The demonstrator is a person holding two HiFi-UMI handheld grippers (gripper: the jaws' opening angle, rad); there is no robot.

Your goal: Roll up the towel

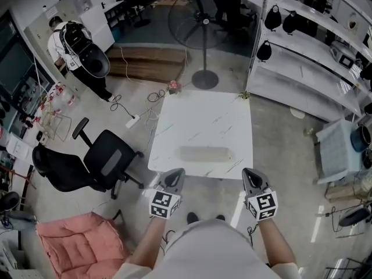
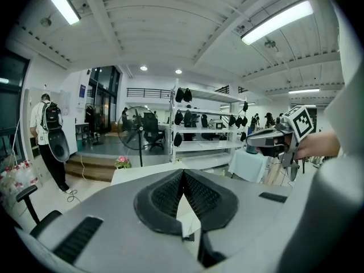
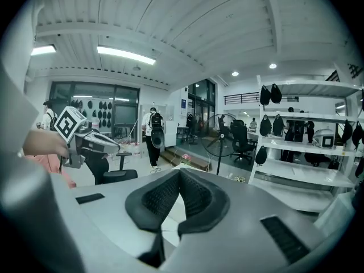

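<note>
The left tool [image 1: 174, 175] hangs at the near edge of the table [image 1: 174, 118]. Its own view shows the two dark pads pressed together tip to tip with nothing between them, so it carries no cloth.

Ahead of it, further onto the white table top, lies the towel [image 1: 205, 154], already a tight pale roll set down close to the near edge. Its long axis runs across the view from left to right, parallel to that edge and square to the way both tools point. The roll's left end sits just ahead of the left tool's tip and a little to the right of it, which makes this the nearer tool.

The right tool [image 1: 251, 176] is also at the near edge, pads closed on each other and empty in its own view. It stands out past the roll's right end, so it would have to come inward as well as forward to reach the cloth.

Neither tool touches the towel, which lies between their two lines of reach. By the look of it the rolling is done, and any last tidy-up would fall to the left side first
</note>
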